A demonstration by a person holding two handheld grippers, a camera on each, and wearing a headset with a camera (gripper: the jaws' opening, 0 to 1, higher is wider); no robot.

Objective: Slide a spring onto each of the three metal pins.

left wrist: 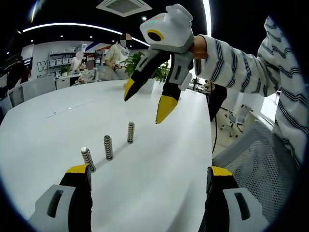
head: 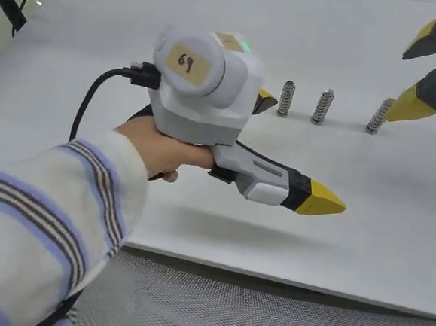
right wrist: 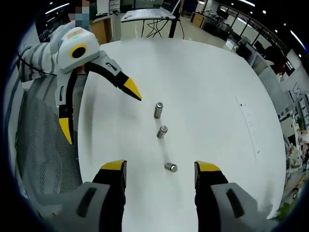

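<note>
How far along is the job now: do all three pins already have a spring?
Done: it looks finished. Each pin carries a spring: the first spring, the second spring and the third spring stand in a row on the table.
In hand: nothing. The left gripper and the right gripper are both open and empty.
Left: no spring to add; perhaps only a check that each sits fully down.

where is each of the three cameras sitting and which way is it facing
Head view: on the person's head, looking forward and down at the white table; a striped sleeve and hand hold the left gripper.
Left gripper view: on the left gripper, looking along its open jaws past the three springs toward the right gripper.
Right gripper view: on the right gripper, looking down between its open jaws at the springs, left gripper at left.
Shared: all three show the springs.
</note>
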